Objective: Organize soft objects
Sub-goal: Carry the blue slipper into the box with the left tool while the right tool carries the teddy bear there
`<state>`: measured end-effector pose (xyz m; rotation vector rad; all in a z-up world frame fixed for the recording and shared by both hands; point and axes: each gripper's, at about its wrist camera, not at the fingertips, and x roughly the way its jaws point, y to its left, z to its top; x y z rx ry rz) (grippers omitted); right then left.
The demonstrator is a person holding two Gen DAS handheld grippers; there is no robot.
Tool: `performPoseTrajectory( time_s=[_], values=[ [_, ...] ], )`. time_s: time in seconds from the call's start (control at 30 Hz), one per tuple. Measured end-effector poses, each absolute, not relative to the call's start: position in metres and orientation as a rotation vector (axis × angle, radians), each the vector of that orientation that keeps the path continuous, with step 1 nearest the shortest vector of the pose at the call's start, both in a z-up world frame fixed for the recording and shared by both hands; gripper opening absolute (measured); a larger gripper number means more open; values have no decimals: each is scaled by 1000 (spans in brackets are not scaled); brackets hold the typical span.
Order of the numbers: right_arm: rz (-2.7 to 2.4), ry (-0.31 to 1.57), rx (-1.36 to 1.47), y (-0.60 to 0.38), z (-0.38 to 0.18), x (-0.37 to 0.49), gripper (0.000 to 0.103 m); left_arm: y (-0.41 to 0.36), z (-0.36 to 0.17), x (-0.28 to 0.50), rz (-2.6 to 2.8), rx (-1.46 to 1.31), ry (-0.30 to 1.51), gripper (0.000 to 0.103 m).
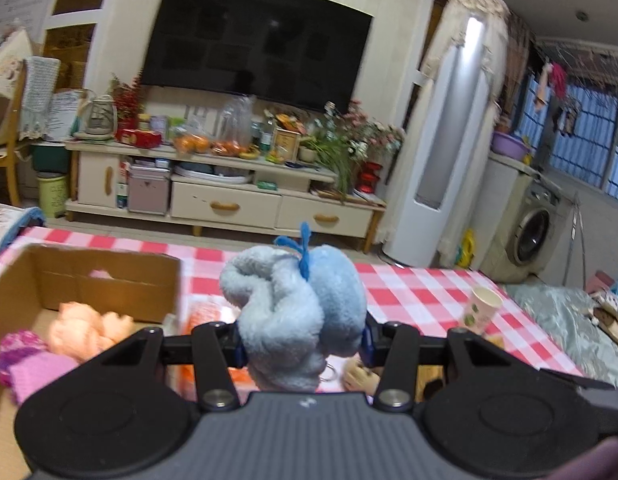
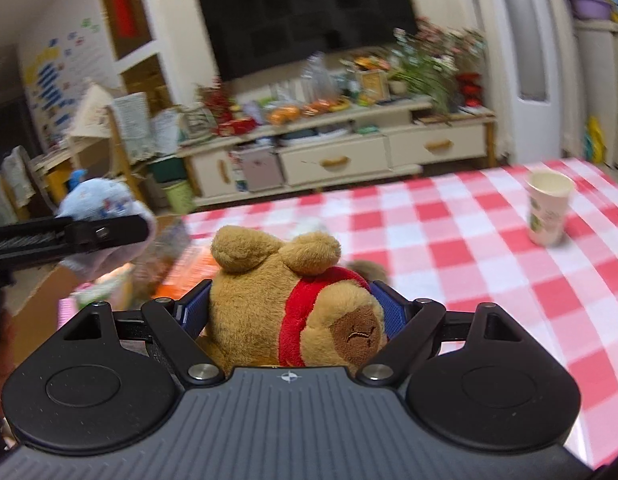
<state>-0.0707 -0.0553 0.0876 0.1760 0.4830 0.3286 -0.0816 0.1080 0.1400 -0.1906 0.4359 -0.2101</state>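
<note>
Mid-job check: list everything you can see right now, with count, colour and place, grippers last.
blue plush toy: 1, light blue, clamped in left gripper
brown plush bear: 1, tan with red shirt, clamped in right gripper
cardboard box: 1, brown, table left
soft toys in box: at least 2, peach and pink
paper cup: 1, white, upright, table right
tablecloth: 1, red-white check
TV: 1, black, wall
TV cabinet: 1, cream, cluttered
washing machine: 1, far right
left gripper: shut on blue toy
right gripper: shut on bear

Paper cup (image 2: 549, 208) upright on checked tablecloth (image 2: 449, 248); blurry television (image 1: 255, 40) behind.
</note>
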Motion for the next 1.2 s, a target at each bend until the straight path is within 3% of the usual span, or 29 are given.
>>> performPoseTrajectory(
  time_s=[0.37, 1.0, 1.2],
  values=[
    [555, 434, 73, 35, 107, -76, 103, 166, 139, -78, -15, -165, 426, 48],
    [805, 382, -200, 146, 87, -76, 103, 229, 141, -69, 226, -98, 442, 54],
    [830, 394, -213, 151, 81, -80, 103, 230, 143, -67, 264, -63, 437, 75]
  ],
)
